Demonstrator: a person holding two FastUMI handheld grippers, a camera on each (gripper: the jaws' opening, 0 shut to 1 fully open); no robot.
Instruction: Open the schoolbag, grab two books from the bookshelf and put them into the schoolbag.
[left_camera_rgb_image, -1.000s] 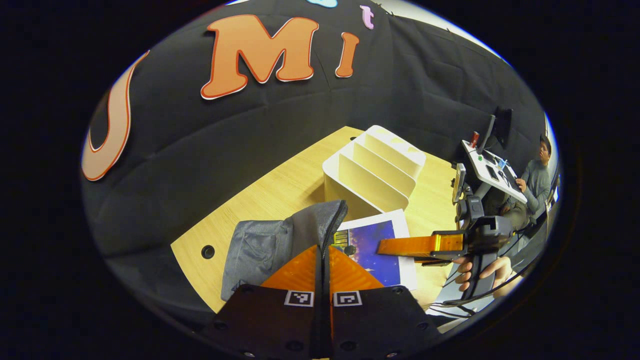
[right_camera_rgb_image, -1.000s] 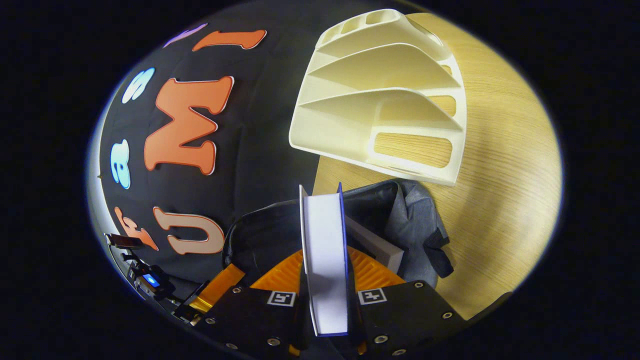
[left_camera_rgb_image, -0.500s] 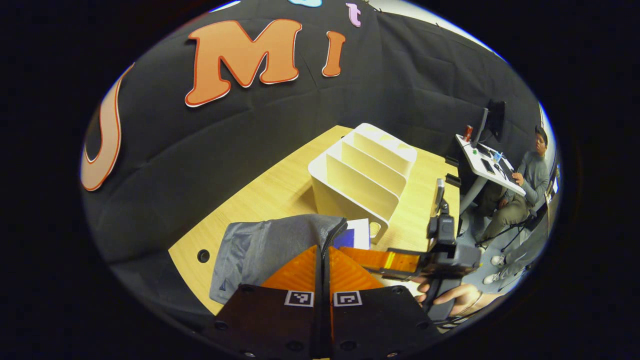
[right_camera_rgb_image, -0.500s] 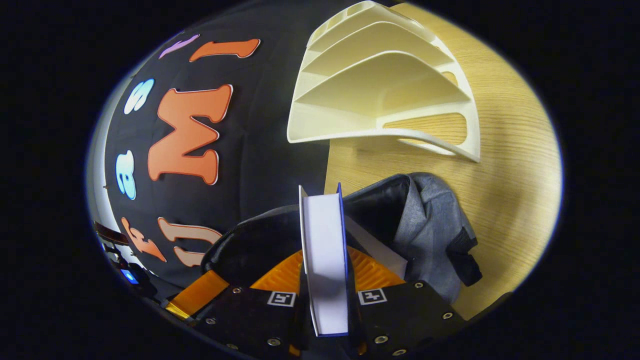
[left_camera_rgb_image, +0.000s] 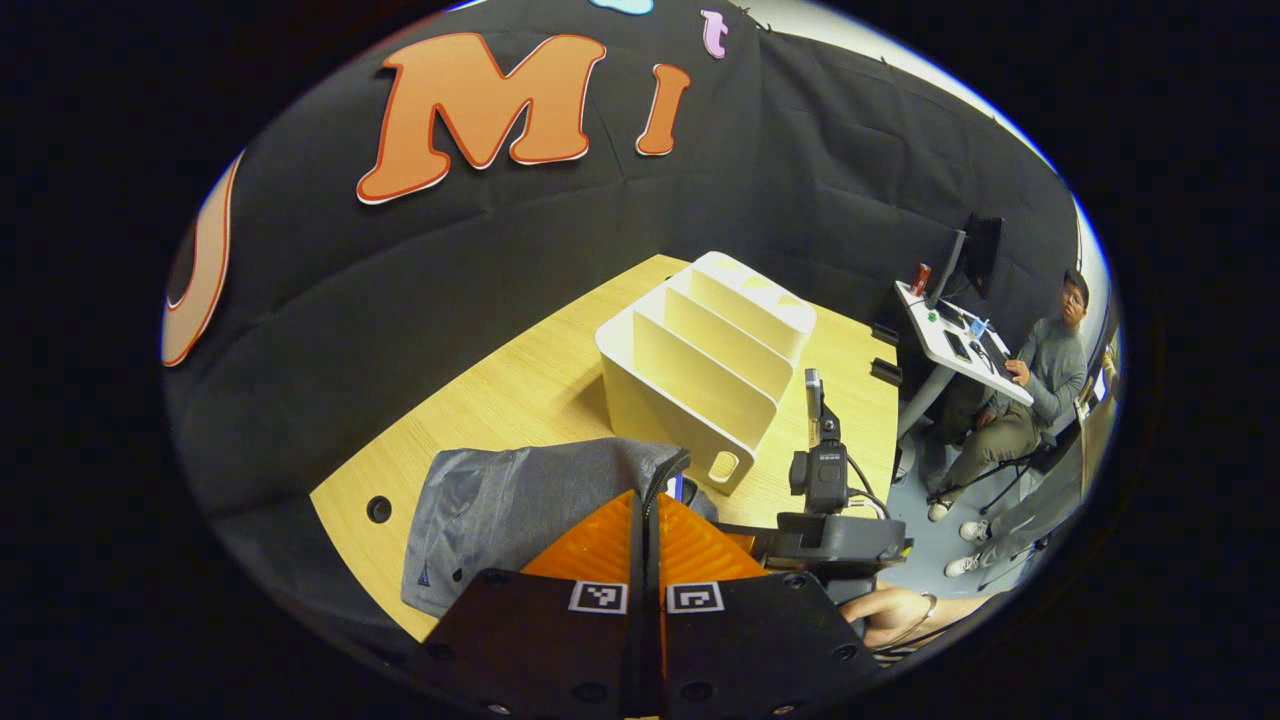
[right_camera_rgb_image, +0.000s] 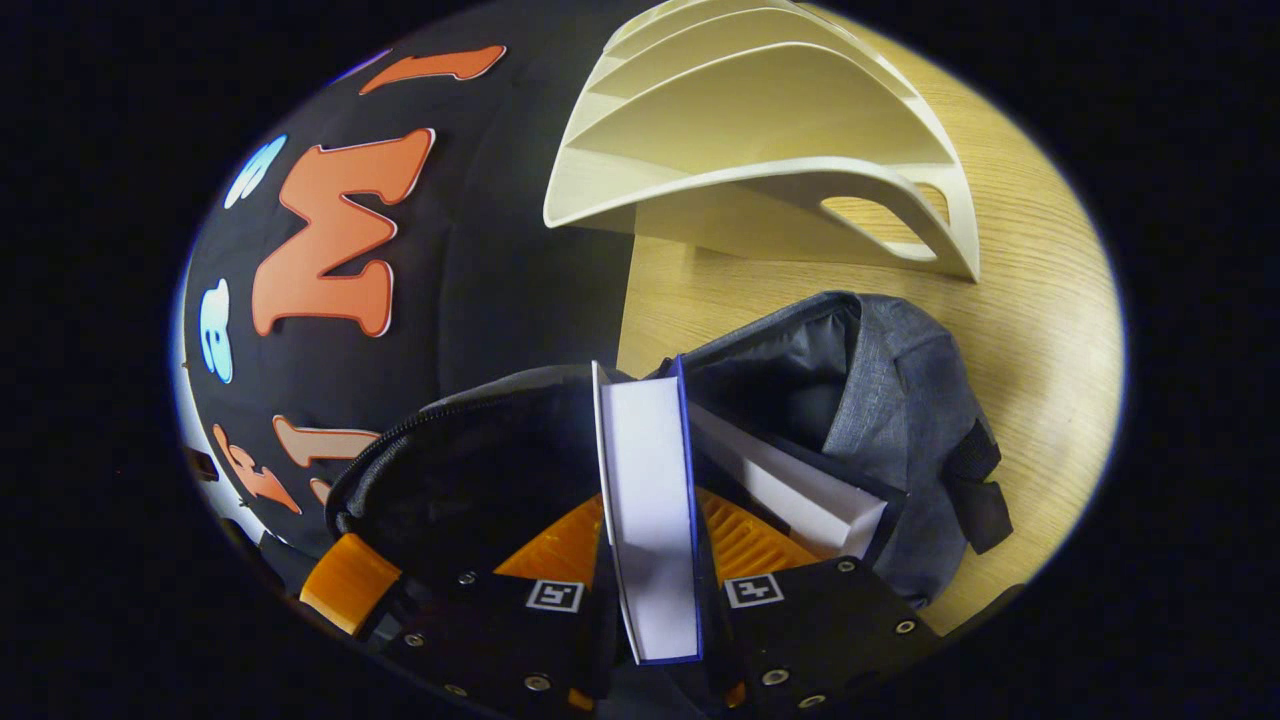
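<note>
Schoolbag (left_camera_rgb_image: 520, 500), grey fabric, lies on the wooden desk (left_camera_rgb_image: 520, 380) in the left gripper view, just in front of the white bookshelf (left_camera_rgb_image: 700, 360), whose slots stand bare. The left hand-held gripper (left_camera_rgb_image: 647, 510) has its fingers closed together on the zippered edge of the bag's opening. The right hand-held gripper's body (left_camera_rgb_image: 835, 525) is beside the bag, a hand (left_camera_rgb_image: 890, 615) below it. A seated person (left_camera_rgb_image: 1040, 390) is at a side table far right. A small logo on the bag is too small to read.

In the right gripper view, the right hand-held gripper (right_camera_rgb_image: 650, 560) is clamped on a blue-covered book (right_camera_rgb_image: 650, 500), held spine-up at the open mouth of the schoolbag (right_camera_rgb_image: 880, 400). Another book (right_camera_rgb_image: 800, 490) lies inside. The bookshelf (right_camera_rgb_image: 760, 150) is just beyond on the desk (right_camera_rgb_image: 1040, 300).
</note>
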